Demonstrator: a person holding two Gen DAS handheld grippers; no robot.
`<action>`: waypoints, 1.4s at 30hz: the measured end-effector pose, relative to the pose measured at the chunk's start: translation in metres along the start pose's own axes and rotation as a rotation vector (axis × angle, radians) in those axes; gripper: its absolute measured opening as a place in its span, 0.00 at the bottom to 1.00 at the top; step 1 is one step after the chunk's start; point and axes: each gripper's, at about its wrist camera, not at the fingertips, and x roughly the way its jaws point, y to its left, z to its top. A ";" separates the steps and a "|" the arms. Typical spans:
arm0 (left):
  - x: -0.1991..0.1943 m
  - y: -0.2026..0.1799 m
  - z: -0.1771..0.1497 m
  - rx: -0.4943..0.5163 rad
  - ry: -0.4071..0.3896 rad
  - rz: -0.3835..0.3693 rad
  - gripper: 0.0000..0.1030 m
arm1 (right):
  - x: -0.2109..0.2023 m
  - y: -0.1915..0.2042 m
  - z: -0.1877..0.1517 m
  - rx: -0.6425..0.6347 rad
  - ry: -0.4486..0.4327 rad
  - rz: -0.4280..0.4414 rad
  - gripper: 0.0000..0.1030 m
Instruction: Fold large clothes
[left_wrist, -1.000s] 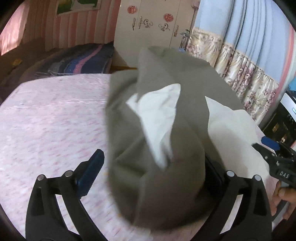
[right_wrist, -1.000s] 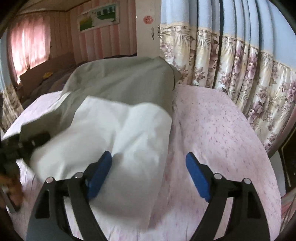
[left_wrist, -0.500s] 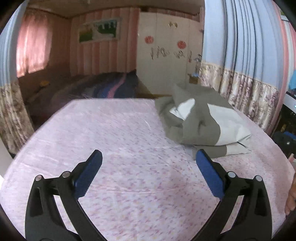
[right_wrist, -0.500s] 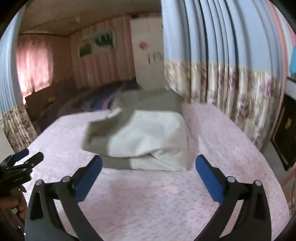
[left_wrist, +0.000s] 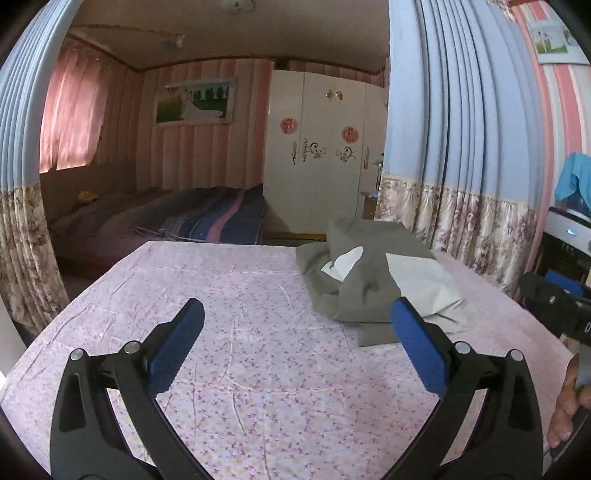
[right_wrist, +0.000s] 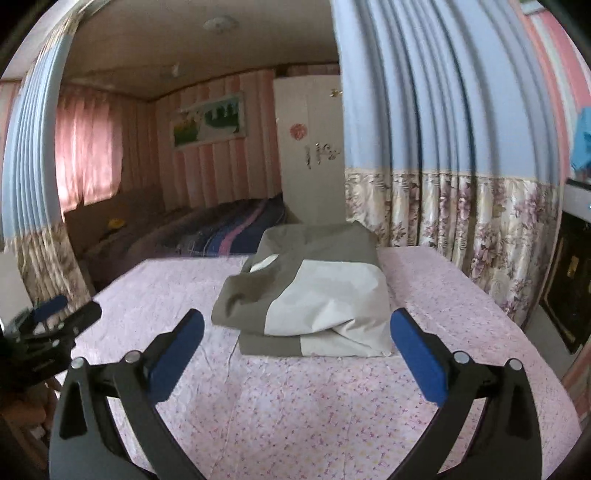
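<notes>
The left gripper (left_wrist: 297, 345) is seen at the bottom of its own view, its 2 blue-padded jaws spread wide with nothing between them. The right gripper (right_wrist: 297, 345) is likewise held wide at the bottom of its view; its jaws have just been opening and nothing is gripped. Part of a hand (left_wrist: 567, 404) is visible at the lower right edge of the left view.

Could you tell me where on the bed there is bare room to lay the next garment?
The pink sheet is bare left of the folded grey-and-white garment, and along the near edge before both open tongs. The far right side, by the floral curtain, is taken.
</notes>
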 end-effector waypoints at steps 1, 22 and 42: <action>0.001 -0.003 0.000 0.009 0.005 0.004 0.97 | 0.000 -0.002 0.000 0.004 0.002 0.001 0.98; 0.003 0.005 -0.008 -0.002 0.010 0.019 0.97 | 0.002 -0.004 -0.012 -0.039 0.020 -0.040 0.98; 0.008 0.005 -0.018 -0.018 0.025 0.002 0.97 | 0.002 -0.002 -0.017 -0.012 0.033 -0.025 0.98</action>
